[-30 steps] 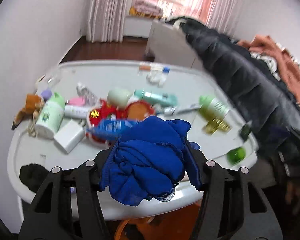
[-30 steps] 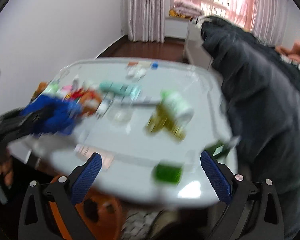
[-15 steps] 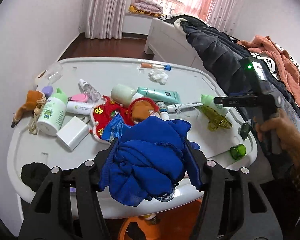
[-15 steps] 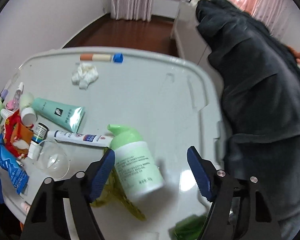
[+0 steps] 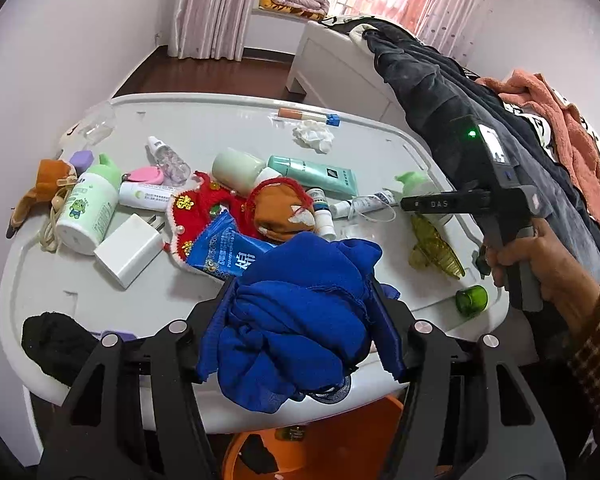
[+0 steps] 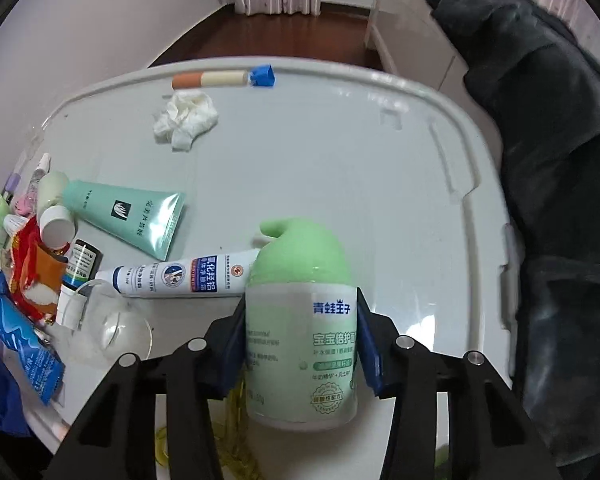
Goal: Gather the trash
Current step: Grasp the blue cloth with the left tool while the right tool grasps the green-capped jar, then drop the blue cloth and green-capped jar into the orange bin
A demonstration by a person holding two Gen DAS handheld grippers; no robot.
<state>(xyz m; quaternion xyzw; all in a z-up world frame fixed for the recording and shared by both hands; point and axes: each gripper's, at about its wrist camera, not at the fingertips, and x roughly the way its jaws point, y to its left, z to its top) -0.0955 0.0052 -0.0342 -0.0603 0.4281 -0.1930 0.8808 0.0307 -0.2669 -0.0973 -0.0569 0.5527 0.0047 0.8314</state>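
**Right jaws close in on green lotion bottle as cloth waits over bin**

Closing fast across the last second, the right gripper (image 6: 302, 340) has swung in from beyond the surface's edge and come down over the green-capped lotion bottle (image 6: 300, 332), which a moment ago lay clear of it. That puts the pickup at hand: the next item looks all but secured, though it has not left the surface.

The bottle lies on its side near the right edge of the white surface (image 6: 340, 152), cap pointing away from the camera, its labelled body squarely between the blue pads. Both pads sit against its sides, so the jaws appear to grip it, having just been closing around it. Under its near end shows a yellow-green plastic piece (image 5: 434, 246); touching the cap's left side is a white-and-blue ointment tube (image 6: 180, 278). Farther out lie a teal tube (image 6: 128, 216), a crumpled tissue (image 6: 186, 120) and a pen-like stick with a blue cap (image 6: 224, 78).

In the left wrist view, the left gripper (image 5: 300, 320) holds steady, its jaws clamped on a bundle of blue cloth (image 5: 296, 320) at the surface's near edge, above an orange bin (image 5: 340, 440) partly visible below. The person's right hand (image 5: 540, 268) grasps the other tool's handle at the right. Whether the cloth drops first or the bottle lifts first cannot be told from here.
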